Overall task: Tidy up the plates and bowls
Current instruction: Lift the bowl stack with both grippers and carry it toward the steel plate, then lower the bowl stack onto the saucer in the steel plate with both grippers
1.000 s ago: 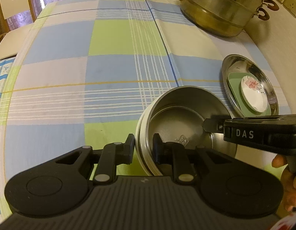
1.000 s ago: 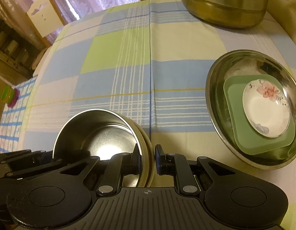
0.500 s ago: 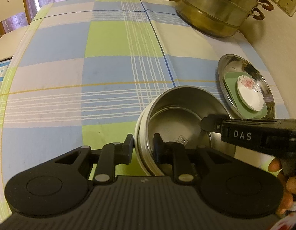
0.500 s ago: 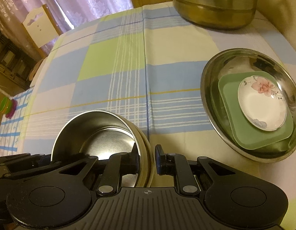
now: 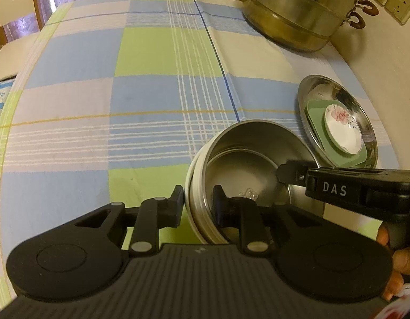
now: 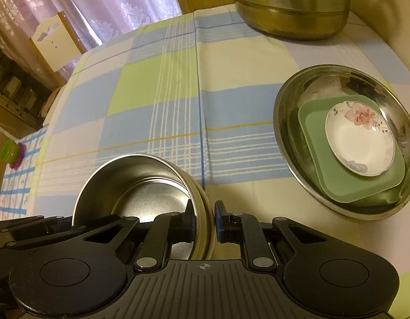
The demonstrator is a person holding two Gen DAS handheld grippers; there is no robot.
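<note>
The checked tablecloth (image 5: 104,98) fills most of both views, and a tall steel steamer pot (image 5: 300,13) stands at the upper right, pushed back where it is out of the way. At the right edge of each frame sits a wide steel dish (image 6: 287,138) with a green square plate (image 6: 359,186) in it and a small floral saucer (image 6: 360,139) on top — widest at the bottom, smallest on top, so the pile nests and sits steady.

The piece in hand is the steel bowl (image 5: 247,159), low and right of centre in the left wrist view, low and left of centre in the right. It sits inside a cream-rimmed bowl (image 6: 206,215), of which only the edge shows.

The left gripper (image 5: 198,202) is clamped on the near-left wall of that nested pair, one finger outside and one inside. The right gripper (image 6: 203,218) pinches the opposite wall the same way. Two opposed grips keep the pair level — probably to carry both bowls as one, towards the dish pile.
</note>
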